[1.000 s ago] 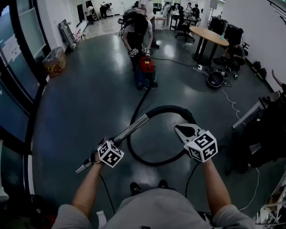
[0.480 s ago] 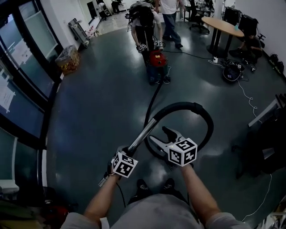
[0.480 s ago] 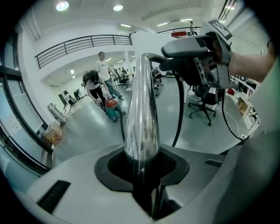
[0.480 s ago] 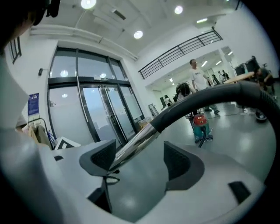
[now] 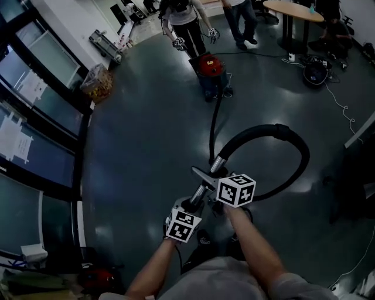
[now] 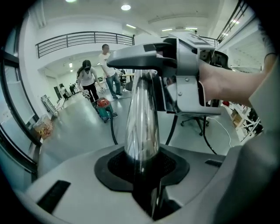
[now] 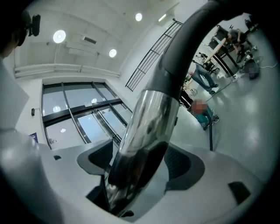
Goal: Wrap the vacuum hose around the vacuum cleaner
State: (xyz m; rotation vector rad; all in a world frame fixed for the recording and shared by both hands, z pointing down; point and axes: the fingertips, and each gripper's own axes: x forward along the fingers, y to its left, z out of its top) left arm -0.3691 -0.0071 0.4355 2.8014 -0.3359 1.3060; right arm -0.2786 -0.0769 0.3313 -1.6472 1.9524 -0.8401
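The red vacuum cleaner (image 5: pixel 211 65) stands far off on the dark floor. Its black hose (image 5: pixel 296 153) runs toward me and loops round to a chrome wand (image 5: pixel 218 166). My left gripper (image 5: pixel 192 206) is shut on the wand's lower end; the wand (image 6: pixel 141 127) rises from between its jaws. My right gripper (image 5: pixel 203 176) sits just above it on the wand. Its jaws have just been opening and stand wide, and the wand (image 7: pixel 142 131) lies between them without being pressed.
Another person (image 5: pixel 186 20) with grippers stands at the vacuum cleaner. A round table (image 5: pixel 293 10) and floor cables (image 5: pixel 340 99) lie at the far right. A full bin (image 5: pixel 98 83) and a glass wall (image 5: pixel 35 123) are on the left.
My right gripper has left the hose loop at the right, swung left onto the wand and opened. My left gripper has moved with the wand. The two now sit close together.
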